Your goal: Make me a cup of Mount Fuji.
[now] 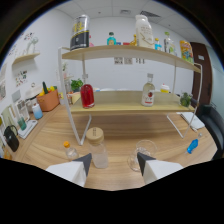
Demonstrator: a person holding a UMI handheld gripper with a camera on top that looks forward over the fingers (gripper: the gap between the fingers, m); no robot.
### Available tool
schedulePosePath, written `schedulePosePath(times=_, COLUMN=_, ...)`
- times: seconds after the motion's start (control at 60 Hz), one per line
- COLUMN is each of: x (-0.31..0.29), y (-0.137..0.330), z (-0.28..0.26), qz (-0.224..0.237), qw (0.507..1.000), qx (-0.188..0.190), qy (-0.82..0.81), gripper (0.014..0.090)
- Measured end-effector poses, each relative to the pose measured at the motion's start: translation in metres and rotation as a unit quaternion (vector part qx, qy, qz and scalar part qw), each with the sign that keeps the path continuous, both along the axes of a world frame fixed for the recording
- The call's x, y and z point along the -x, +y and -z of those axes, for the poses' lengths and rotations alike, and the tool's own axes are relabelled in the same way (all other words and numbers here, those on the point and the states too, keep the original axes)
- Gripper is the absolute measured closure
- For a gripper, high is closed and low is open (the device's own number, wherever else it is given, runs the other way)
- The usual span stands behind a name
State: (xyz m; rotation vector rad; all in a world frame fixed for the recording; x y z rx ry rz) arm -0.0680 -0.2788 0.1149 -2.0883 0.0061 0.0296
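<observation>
Between parted claw (114, 161) fingers, lidded jar (97, 148), glass cup (141, 154)

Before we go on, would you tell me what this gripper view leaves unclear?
- Labels on the red bottle and clear bottle: too small to read.
- Top-shelf containers: contents unidentifiable.
- Glass jar and glass cup: lower parts hidden behind the open gripper fingers.
- Small blue object: too small to identify.

fingers (114, 162) apart; lidded jar (97, 146), glass cup (143, 153) just ahead
</observation>
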Motion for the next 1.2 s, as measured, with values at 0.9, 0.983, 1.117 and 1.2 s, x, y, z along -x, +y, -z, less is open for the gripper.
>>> schedulePosePath(times=0.9, x=-0.095, y=0.153, z=-0.325, qz=0.023, qw=0.978, qx=-0.206, qy=-0.040, gripper=0.0213)
schedulePosePath(times=0.983, x=-0.093, y=0.173, z=-0.301, qz=0.015, qw=0.983, qx=-0.180, qy=-0.020, gripper=0.0243)
schedulePosePath(times=1.117, x=-0.094, y=0.188, z=-0.281, qz=0.019, qw=0.987, qx=-0.160, qy=-0.005, gripper=0.0445)
schedulePosePath(times=1.2, x=-0.099, y=0.191, z=-0.283, qz=0.027, qw=0.986, qx=-0.167, qy=-0.007, gripper=0.0538)
